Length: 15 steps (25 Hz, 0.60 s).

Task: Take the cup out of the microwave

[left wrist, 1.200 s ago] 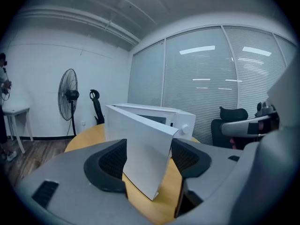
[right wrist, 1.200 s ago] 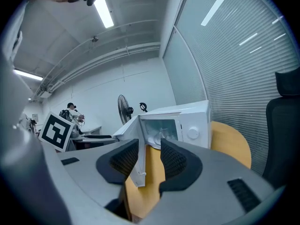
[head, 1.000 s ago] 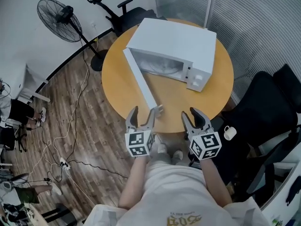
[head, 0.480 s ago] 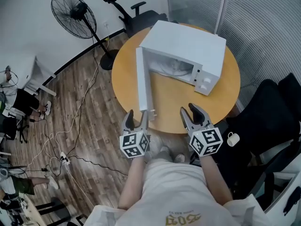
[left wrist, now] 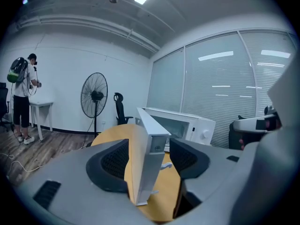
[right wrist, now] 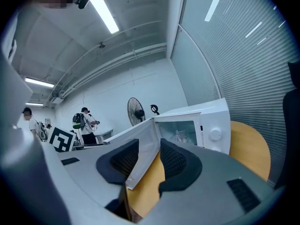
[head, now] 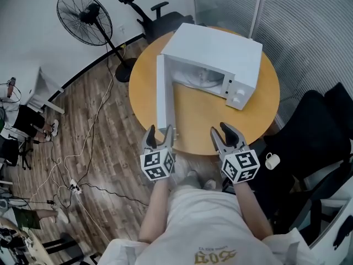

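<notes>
A round wooden table (head: 198, 115) stands in an office with wood-look flooring (head: 99, 142), ribbed glass partitions (head: 309, 21) and a standing fan (head: 84, 16) far beyond my left gripper (head: 159, 131). Ahead of both grippers sits a white microwave (head: 220, 48), its door (head: 164, 95) swung wide toward me. My left gripper's jaws have just been opening and stand apart around the door's free edge, without pressing on it. My right gripper (head: 222, 131), right of the door, is spread and empty. The cup (right wrist: 180, 136) stands inside the cavity, well ahead. The yellow print on my shirt (head: 212, 255) is too blurred to read.
</notes>
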Available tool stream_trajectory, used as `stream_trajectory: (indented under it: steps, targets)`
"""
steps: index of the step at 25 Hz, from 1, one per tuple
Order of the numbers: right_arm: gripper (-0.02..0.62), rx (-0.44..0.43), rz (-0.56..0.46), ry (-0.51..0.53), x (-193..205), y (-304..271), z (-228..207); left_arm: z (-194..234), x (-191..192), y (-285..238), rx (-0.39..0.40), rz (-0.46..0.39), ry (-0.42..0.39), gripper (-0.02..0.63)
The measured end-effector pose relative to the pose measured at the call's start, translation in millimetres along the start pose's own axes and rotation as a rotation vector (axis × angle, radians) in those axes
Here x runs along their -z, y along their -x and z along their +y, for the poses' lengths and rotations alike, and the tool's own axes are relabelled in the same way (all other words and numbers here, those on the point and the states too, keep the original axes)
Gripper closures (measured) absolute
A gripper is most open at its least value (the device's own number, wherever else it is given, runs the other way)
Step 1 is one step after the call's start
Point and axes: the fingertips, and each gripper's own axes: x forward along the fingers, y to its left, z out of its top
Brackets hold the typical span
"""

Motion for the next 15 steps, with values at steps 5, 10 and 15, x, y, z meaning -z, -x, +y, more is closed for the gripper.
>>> stream_trajectory:
  steps: [5,10,15]
  targets:
    - [0.454,0.011,0.001,0.005,0.0,1.8,-4.1,3.0,-0.5,-4.3,-0.012,0.011,-0.017,0.360]
    - [0.454,0.016,-0.005,0.009,-2.9,3.8,-8.4,25.0,-2.8,4.6,-0.069,-0.012,-0.022,0.440]
    - [0.454,0.016,-0.001,0.008,-2.5,4.3,-14.0,62.9,-4.3,11.6,-0.144,-0.021,0.001,0.442]
